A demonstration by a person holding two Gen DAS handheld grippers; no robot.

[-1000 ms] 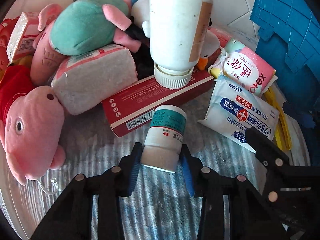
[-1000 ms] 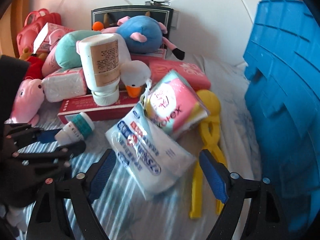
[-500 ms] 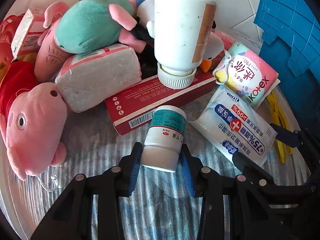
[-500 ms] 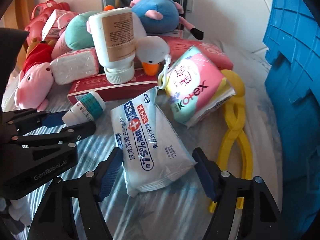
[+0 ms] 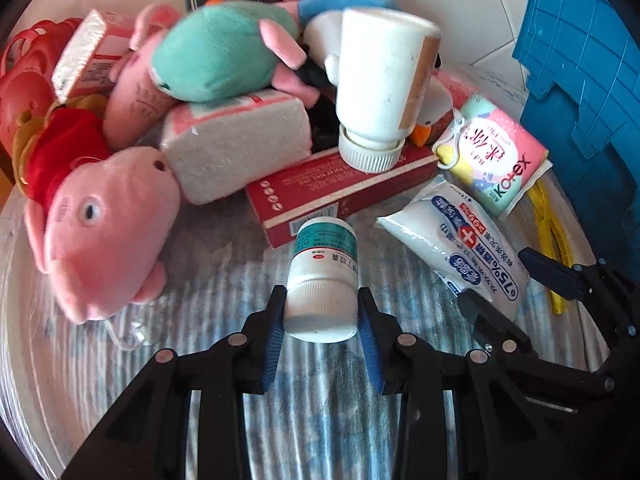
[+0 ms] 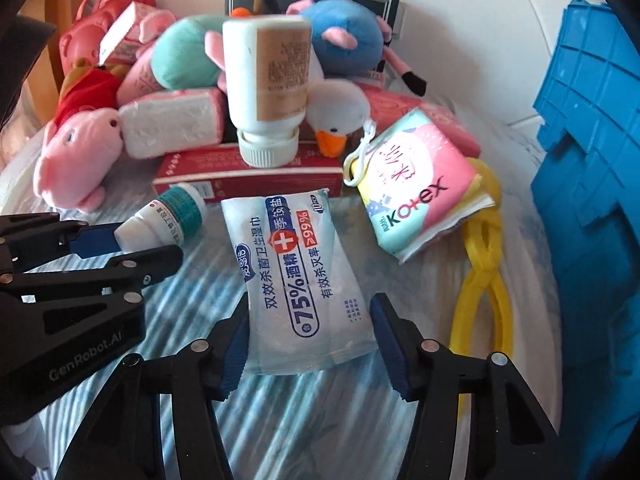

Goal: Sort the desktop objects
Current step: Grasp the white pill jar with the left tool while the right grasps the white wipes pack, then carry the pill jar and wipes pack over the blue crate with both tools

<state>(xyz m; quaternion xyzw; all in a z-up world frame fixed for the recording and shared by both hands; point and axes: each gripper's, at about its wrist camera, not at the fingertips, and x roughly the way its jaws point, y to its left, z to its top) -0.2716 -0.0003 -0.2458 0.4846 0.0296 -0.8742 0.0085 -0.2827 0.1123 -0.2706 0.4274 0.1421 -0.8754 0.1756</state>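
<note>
At the near edge of the clutter, the left gripper (image 5: 322, 320) fingers clamp the small white teal-labelled pill bottle (image 5: 325, 276) by its cap for lifting, while the right gripper (image 6: 310, 340) fingers are closing around the flat white wet-wipe pack (image 6: 300, 280), lying right of the bottle, for a sideways pinch

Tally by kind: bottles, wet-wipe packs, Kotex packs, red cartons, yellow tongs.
White plastic bottles: 2 (tall upturned bottle, small teal-labelled bottle)
White wet-wipe soft pack: 1
Pink Kotex soft pack: 1
Red cardboard carton: 1
Yellow plastic tongs: 1
Total: 6
</note>
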